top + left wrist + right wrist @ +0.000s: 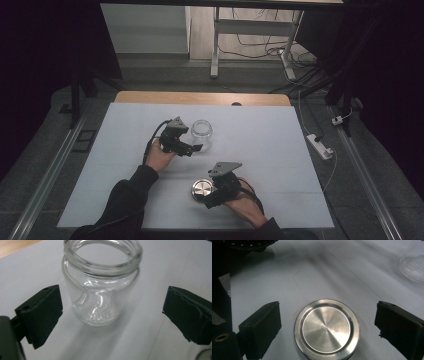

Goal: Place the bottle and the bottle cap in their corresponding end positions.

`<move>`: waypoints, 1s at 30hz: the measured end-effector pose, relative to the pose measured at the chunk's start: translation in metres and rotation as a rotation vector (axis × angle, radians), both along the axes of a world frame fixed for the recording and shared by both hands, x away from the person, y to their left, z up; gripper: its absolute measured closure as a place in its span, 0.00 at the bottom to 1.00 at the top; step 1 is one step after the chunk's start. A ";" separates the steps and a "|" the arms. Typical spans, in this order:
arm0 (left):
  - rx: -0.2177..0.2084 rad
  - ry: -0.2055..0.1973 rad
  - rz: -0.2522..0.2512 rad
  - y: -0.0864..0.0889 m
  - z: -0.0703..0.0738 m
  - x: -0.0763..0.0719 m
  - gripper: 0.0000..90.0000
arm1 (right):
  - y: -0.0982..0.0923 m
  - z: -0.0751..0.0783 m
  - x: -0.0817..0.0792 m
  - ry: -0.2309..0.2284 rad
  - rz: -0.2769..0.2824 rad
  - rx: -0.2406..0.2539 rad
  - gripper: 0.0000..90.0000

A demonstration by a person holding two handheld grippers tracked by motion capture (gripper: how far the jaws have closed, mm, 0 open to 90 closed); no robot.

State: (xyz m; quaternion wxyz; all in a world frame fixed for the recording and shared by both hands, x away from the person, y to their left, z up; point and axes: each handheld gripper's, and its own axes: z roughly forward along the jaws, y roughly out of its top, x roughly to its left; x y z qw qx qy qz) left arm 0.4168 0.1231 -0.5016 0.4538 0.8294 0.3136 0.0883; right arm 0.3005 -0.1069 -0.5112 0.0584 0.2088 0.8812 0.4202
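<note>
A clear glass jar [202, 131] stands upright and without a lid on the white table top [260, 145]. My left gripper [196, 148] is open just in front of it; in the left gripper view the jar [101, 282] sits between the two wide-apart jaws, touching neither. A round silver metal lid [201, 189] lies flat near the front of the table. My right gripper [209, 196] is open over it; in the right gripper view the lid [327, 328] lies between the spread jaws, and the jar's base [413, 263] shows at the top right.
The table's wooden far edge [200, 97] shows beyond the white top. Past it are a metal stand [216, 45] and cables on the floor. A white power strip [320, 146] lies off the right side.
</note>
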 end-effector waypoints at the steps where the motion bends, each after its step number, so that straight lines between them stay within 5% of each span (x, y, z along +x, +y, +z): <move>1: -0.013 0.007 -0.005 0.001 0.000 -0.002 0.02 | 0.000 0.000 0.000 0.003 -0.001 0.002 0.07; 8: -0.076 0.044 -0.043 0.009 0.002 -0.014 0.00 | -0.002 0.002 -0.001 0.013 -0.003 0.000 0.05; 30: -0.111 0.060 -0.135 0.031 0.016 -0.071 0.00 | -0.023 0.016 -0.008 -0.031 -0.029 0.032 0.00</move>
